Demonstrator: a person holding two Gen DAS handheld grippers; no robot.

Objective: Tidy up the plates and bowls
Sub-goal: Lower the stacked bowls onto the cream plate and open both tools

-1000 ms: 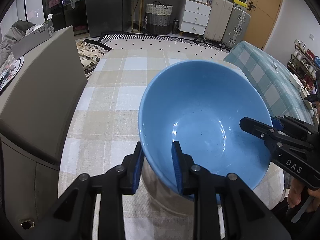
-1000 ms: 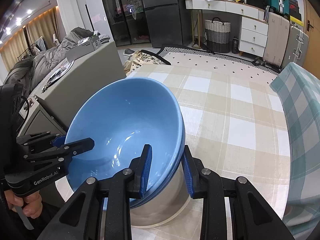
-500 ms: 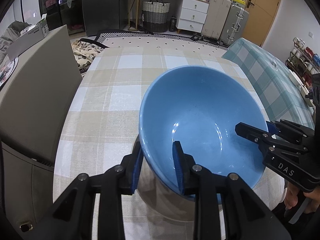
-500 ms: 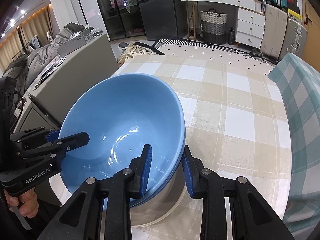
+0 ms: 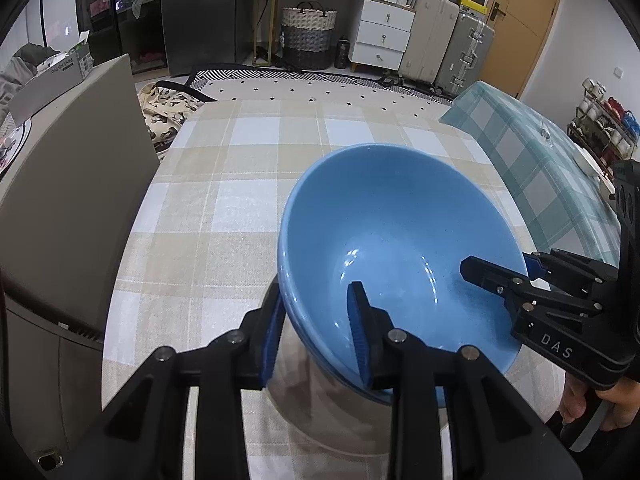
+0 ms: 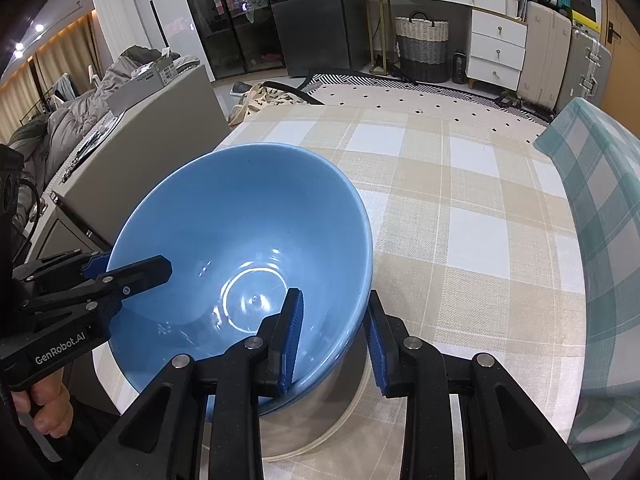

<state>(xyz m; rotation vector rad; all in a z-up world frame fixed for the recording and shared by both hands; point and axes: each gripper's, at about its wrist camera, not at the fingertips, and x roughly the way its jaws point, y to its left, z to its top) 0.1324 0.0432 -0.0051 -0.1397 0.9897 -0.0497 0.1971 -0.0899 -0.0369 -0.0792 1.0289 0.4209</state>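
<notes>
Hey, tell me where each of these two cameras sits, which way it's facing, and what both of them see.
Left wrist: sits behind the left gripper, looking down over the blue bowl; right gripper and a hand show.
Right wrist: sits behind the right gripper, looking down across the bowl; left gripper and a hand show.
Shared: bowl, checked tablecloth, basket.

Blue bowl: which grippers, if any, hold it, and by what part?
Both. The left gripper and right gripper straddle opposite sides of the blue bowl's rim.
</notes>
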